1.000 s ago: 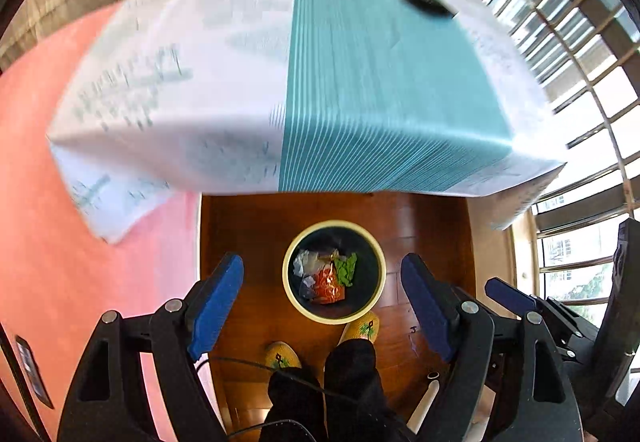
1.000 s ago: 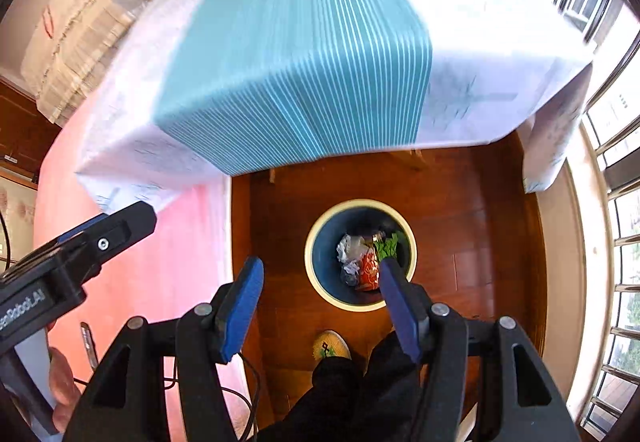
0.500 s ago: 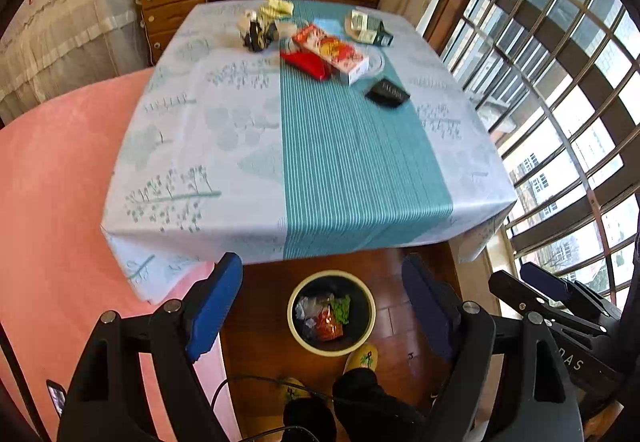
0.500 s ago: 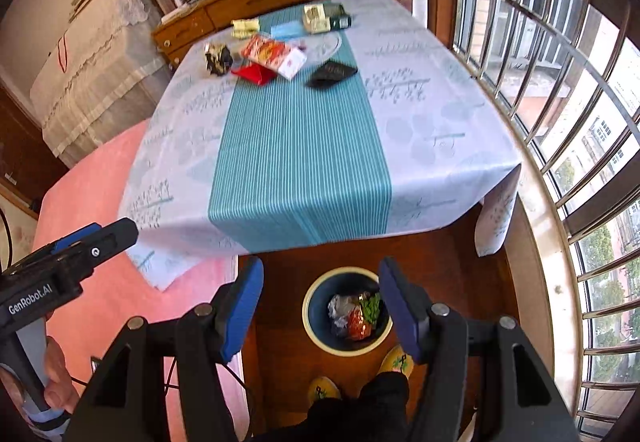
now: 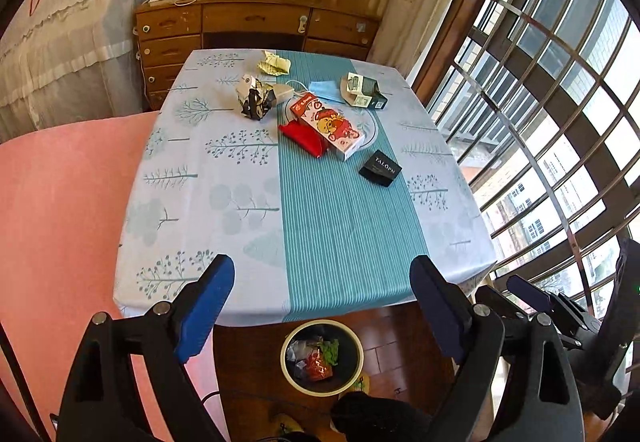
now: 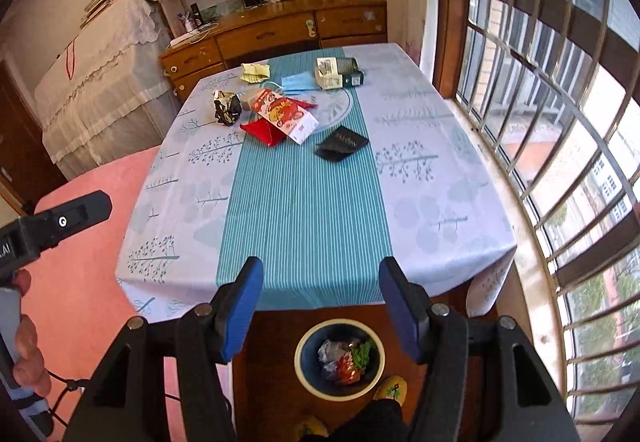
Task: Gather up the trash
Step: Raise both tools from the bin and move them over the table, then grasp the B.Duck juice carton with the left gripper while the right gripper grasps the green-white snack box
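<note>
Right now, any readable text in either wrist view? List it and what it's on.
"TALOPN": black packet on the table, letters small, reading uncertain.
"AI": end of a cut-off word on the left gripper's body.
Red and white carton: print too small to read.
Green box: label blurred.

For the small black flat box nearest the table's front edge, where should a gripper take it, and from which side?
Grip the black box across its two opposite side edges, coming down from above on the near side. It lies flat on the tablecloth, turned diamond-wise, standing clear of the red-and-white carton, so the gripper probably needs rotating to match its edges.
</note>
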A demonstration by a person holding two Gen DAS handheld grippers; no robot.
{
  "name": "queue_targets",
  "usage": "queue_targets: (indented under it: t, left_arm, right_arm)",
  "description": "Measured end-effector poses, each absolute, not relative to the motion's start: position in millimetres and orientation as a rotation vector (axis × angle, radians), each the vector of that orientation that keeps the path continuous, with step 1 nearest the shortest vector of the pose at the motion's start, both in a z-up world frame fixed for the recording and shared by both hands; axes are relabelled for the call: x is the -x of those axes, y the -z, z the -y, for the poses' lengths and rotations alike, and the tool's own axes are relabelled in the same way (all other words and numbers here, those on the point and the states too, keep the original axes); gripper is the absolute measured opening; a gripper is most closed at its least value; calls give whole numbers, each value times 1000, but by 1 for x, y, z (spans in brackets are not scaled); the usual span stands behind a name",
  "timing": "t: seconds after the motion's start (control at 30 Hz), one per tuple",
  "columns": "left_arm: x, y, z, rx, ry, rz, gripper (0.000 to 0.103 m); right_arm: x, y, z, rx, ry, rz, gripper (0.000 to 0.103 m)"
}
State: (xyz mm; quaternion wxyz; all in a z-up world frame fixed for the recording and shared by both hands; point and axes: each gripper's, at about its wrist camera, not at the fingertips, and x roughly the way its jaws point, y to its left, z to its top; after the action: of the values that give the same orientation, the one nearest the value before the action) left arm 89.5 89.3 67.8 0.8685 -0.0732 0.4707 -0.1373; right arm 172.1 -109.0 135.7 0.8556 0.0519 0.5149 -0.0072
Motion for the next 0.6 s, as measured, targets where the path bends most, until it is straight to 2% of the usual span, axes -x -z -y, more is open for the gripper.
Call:
queue_targets:
  t: [0.27,0.6]
  left_arm:
    - [-133,-62,-81,206,204,-996,88]
    - [-251,-15,-23,402,94,-1135,88]
  right_arm:
    - [-241,-120,120,10,-82,-1026,60]
    - [-372,-66,184,84,-258,-1065,60]
